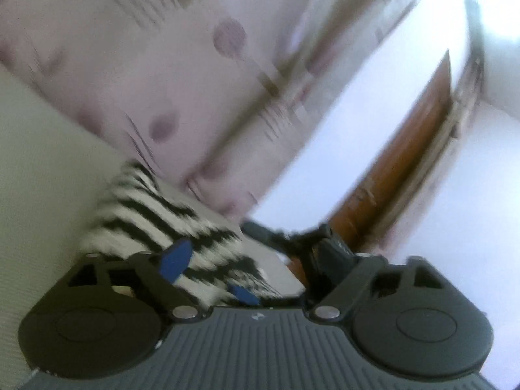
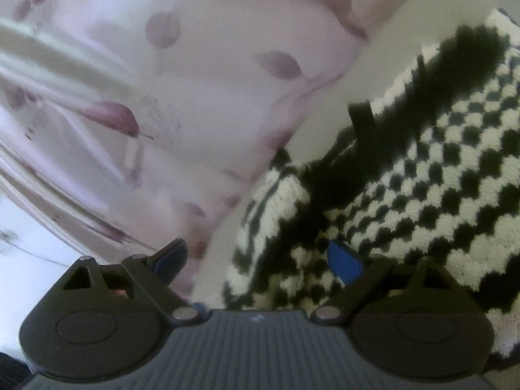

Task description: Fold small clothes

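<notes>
A black-and-white checkered knit garment (image 1: 162, 217) lies on a pale bed sheet (image 1: 39, 178). In the left wrist view my left gripper (image 1: 209, 276) has its blue-padded fingers (image 1: 175, 260) on either side of a fold of the garment, and the cloth fills the gap. In the right wrist view the garment (image 2: 422, 195) fills the right side, with a black band across it. My right gripper (image 2: 260, 260) stands wide open; its right pad (image 2: 344, 261) rests against the garment's edge, its left finger (image 2: 169, 256) is over the sheet.
A pink pillow with purple dots (image 1: 162, 74) lies just behind the garment and also shows in the right wrist view (image 2: 162, 97). A brown wooden door (image 1: 399, 162) and white walls stand beyond the bed. The frames are motion-blurred.
</notes>
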Action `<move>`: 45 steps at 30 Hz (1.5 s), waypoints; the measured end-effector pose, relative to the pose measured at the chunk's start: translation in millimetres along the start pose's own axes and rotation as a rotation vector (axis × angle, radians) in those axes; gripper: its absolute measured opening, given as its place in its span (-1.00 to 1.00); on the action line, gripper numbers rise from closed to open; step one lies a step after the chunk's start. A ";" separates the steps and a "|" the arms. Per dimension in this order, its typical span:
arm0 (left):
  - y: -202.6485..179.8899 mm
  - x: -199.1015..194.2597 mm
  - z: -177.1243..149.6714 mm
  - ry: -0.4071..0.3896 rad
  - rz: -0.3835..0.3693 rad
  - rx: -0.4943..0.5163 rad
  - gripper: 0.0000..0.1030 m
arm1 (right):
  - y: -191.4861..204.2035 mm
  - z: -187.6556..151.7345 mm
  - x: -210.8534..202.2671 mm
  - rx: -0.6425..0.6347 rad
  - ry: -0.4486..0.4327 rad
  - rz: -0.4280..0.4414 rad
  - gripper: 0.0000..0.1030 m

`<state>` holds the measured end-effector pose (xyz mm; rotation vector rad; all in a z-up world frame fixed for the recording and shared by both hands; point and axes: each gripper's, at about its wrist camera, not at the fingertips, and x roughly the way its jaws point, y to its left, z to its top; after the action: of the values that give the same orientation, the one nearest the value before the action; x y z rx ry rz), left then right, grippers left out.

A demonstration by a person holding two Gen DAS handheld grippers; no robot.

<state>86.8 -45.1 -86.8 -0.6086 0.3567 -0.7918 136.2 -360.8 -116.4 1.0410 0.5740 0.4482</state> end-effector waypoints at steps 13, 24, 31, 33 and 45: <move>38.5 -14.6 -4.0 -0.050 0.202 -0.011 0.86 | 34.1 -0.3 33.1 -0.226 0.019 -0.204 -0.65; 29.5 -6.3 -9.9 -0.013 0.207 0.079 0.98 | 42.3 81.6 -31.6 -0.341 -0.066 -0.220 -0.68; 31.4 -6.0 -7.6 -0.004 0.223 0.066 0.99 | 10.3 97.6 -58.5 -0.338 -0.083 -0.317 -0.68; 29.6 -5.6 -7.9 0.001 0.223 0.080 0.99 | 2.6 99.4 -62.8 -0.348 -0.081 -0.343 -0.68; -19.9 23.4 -0.5 0.045 0.122 0.240 0.84 | -34.3 113.0 -77.8 -0.338 -0.028 -0.379 -0.68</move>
<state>90.9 -73.7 -76.3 -0.3419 0.3308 -0.7190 150.8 -498.2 -86.0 0.5962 0.6290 0.1853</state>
